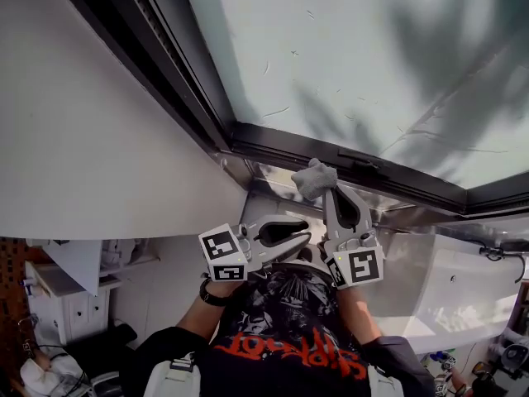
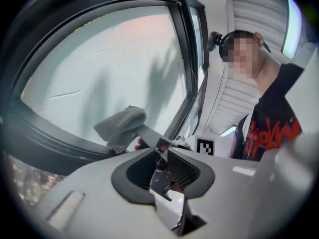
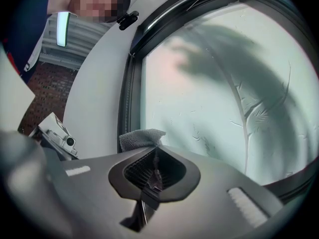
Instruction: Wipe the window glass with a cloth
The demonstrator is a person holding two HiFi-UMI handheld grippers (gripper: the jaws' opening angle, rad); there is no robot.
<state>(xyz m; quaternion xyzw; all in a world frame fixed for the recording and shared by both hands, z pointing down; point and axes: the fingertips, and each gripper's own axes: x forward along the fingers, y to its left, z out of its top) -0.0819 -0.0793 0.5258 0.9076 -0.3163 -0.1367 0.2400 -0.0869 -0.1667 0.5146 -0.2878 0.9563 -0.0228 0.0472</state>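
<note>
**Wall** (image 1: 99, 139): white and plain, left of the window. A white cabinet (image 1: 66, 304) stands far below it in a cluttered room.

**Left gripper** (image 1: 307, 228): jaws together with nothing between them. It is idle, lying just beside the other tool and pointing towards it.

**Cloth** (image 1: 314, 179): grey and bunched into a wad. It sits at the lower left corner of the pane, over the bottom rail. Whether it touches the glass cannot be told.

**Right gripper** (image 1: 329, 192): jaws clamped on the cloth, with the wad standing proud of the tips and aimed at the window.

**Window frame** (image 1: 281, 139): dark, with the corner joint just left of the cloth.

**Window glass** (image 1: 347, 56): a pale, hazy pane with scattered flecks and thin streaks. The shadow of foliage falls across its right part.

**Ledge** (image 1: 446, 279): white, below the frame on the right.

**Step in hand (judged)**: the cloth has been brought to the corner and wiping is about to begin or has barely begun, with most of the pane left to cover.

**Next move calls for**: pressing the wad flat against the glass and sweeping rightward along the rail, then upward. The grip must stay firm so the cloth does not slip out, and the jaw tips should be kept off the pane.
</note>
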